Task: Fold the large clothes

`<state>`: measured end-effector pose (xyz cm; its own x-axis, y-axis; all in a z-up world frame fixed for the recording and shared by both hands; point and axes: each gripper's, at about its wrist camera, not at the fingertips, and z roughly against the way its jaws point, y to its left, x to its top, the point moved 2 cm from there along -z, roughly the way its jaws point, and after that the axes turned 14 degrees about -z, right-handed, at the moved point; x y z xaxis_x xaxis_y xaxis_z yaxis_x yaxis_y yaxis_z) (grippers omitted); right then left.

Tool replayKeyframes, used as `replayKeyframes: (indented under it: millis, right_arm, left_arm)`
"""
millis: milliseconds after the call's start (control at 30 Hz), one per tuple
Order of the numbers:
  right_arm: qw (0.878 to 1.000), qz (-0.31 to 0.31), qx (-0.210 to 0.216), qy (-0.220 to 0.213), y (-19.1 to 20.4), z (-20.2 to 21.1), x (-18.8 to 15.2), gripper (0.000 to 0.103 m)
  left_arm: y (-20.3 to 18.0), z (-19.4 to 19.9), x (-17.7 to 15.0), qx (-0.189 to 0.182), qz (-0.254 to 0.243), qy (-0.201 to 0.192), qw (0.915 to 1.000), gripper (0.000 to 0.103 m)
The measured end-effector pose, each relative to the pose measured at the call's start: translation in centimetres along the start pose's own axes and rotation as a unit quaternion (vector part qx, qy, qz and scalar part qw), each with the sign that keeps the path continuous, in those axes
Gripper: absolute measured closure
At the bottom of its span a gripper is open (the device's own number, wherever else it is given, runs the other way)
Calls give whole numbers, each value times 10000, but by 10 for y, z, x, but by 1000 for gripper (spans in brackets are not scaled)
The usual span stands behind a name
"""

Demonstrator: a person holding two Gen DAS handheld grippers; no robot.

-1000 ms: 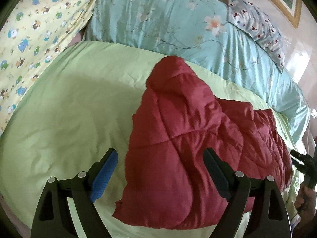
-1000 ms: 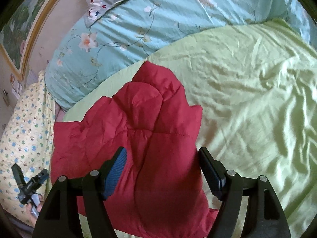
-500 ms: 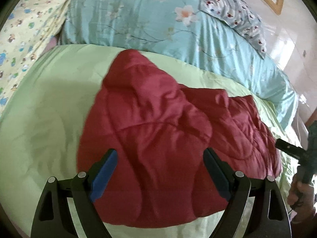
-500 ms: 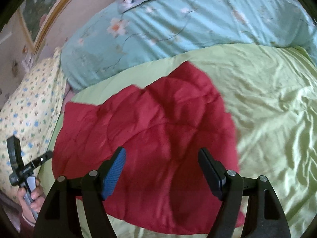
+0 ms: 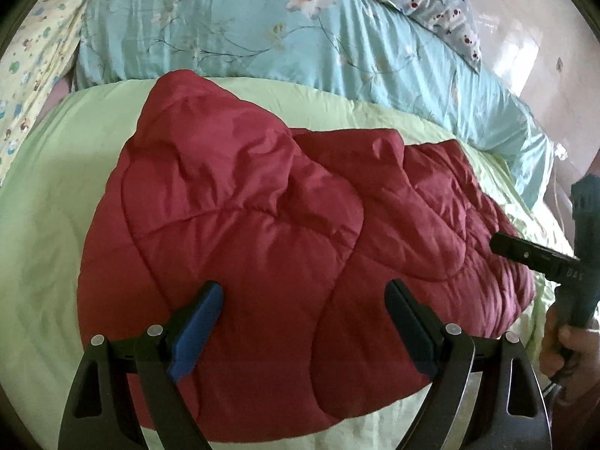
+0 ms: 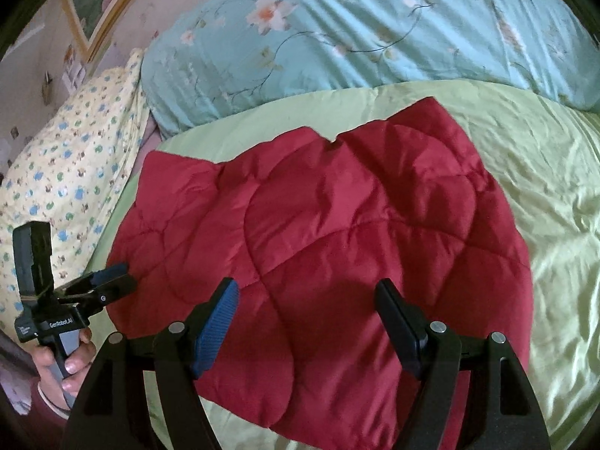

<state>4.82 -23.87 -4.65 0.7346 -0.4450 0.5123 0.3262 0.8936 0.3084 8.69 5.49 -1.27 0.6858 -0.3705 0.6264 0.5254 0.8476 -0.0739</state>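
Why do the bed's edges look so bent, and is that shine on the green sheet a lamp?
Left wrist view: the fisheye lens bows the green sheet and blackens the corners; bright glare washes the wall.
Right wrist view: same curving; the sheet's sheen is satin catching light from the right, source unseen; the red quilted garment stays sharp.

Illumination is soft and diffuse. Glare appears on the glossy wall (image 5: pixel 525 37) in the left wrist view and as sheen on the green sheet (image 6: pixel 555 262) in the right wrist view. Fisheye distortion bends both views, with dark vignetting at the corners. Focus is slightly soft throughout; shadows are faint.
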Motion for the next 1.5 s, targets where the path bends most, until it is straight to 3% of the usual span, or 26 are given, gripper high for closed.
replayKeyframes:
  millis: [400,600,900,1233,1500]
  right_arm:
    - [9991,311,-169,232,16,-27,13,24]
    - [9967,428,-601,350,9,-55,28,24]
    - [9952,246,-893,328,-8,-74,52,24]
    - [9951,-114,-885,435,-32,-99,74,24]
    - [9963,-450,-647,352,-51,-111,78,24]
  left_arm:
    - [-6,-30,15,283,-187,193,9992,15]
    - [4,-56,33,371,-56,279,9989,15]
    - [23,-107,61,513,181,467,9974,15]
    - [46,-157,81,438,451,648,9959,14]
    - [45,-163,79,483,526,557,9959,14]
